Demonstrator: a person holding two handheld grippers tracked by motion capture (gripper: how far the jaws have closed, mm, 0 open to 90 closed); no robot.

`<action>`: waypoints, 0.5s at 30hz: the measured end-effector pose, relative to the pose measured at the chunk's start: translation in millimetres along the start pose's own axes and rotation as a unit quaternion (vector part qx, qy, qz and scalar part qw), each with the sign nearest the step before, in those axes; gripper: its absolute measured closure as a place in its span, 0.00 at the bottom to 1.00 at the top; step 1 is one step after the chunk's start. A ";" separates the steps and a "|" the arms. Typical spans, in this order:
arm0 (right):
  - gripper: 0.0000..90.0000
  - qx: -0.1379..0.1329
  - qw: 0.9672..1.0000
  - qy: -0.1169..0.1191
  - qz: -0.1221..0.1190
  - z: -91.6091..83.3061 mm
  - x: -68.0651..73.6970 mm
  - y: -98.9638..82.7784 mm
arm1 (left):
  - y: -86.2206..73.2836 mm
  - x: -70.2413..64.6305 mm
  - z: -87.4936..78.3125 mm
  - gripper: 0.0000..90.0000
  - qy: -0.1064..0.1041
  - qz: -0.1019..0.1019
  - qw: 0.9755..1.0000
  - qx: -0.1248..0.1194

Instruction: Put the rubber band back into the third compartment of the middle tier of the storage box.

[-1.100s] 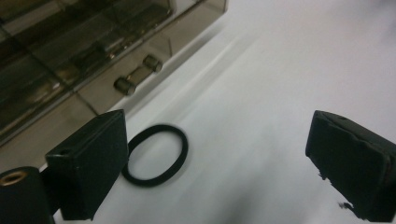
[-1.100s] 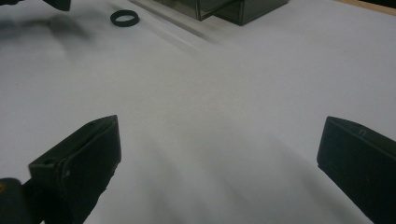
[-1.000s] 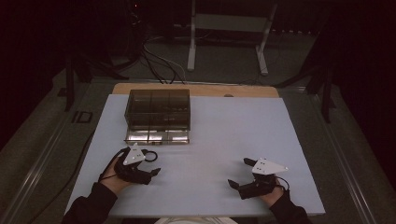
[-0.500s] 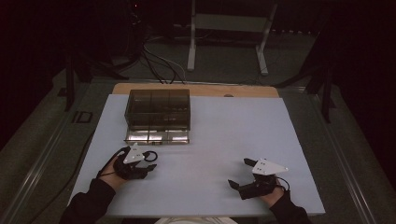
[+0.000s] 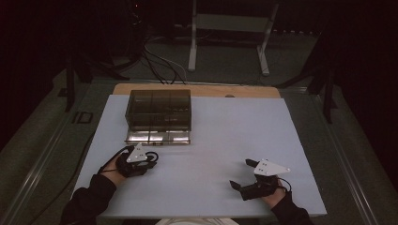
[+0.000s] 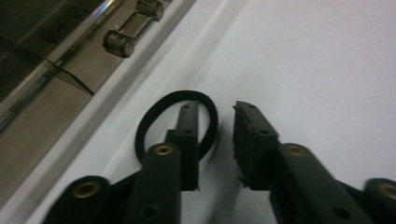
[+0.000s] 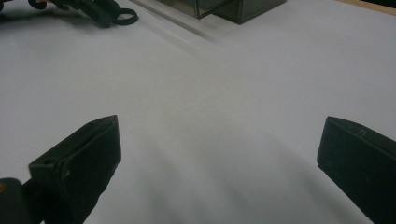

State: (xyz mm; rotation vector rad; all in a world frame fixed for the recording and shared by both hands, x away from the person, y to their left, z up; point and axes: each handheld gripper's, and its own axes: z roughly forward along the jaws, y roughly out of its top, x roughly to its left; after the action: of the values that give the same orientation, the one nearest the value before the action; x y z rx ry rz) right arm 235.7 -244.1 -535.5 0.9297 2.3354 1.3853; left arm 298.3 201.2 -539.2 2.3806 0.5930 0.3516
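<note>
Near the bench's (image 5: pixel 211 140) left edge, the left claw (image 6: pixel 215 135) has been closing around one side of a black ring (image 6: pixel 175 122), not yet clenched; the right claw (image 7: pixel 219 154) gapes wide, released.

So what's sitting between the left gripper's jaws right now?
The near side of the black ring: in the left gripper view, one jaw of the left gripper stands inside its loop, the other outside. The jaws have just been closing, with a gap left.

matt black ring (image 6: pixel 154 121), smoky glossy plastic box (image 5: pixel 159 110)
</note>
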 end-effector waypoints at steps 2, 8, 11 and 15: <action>0.00 -0.001 1.000 -0.001 0.002 -0.5 0.1 0.0 | -0.5 1.0 0.2 0.86 -0.006 0.002 1.000 -0.001; 0.00 0.000 1.000 0.000 0.002 -0.4 0.2 -0.3 | -1.0 5.4 1.2 0.97 -0.020 -0.001 1.000 -0.002; 0.00 0.001 1.000 -0.001 0.001 -0.4 0.1 -0.4 | -1.2 8.3 1.6 0.99 -0.026 -0.008 1.000 -0.003; 0.00 0.000 1.000 -0.001 0.003 -0.6 0.0 -0.6 | 0.3 8.4 0.8 1.00 -0.031 -0.009 0.999 0.000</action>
State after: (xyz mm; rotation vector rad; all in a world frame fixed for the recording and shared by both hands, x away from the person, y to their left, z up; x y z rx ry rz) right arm 235.2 -244.7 -535.6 0.9382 2.3345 1.3860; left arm 306.0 204.8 -538.7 2.3756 0.5854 0.2687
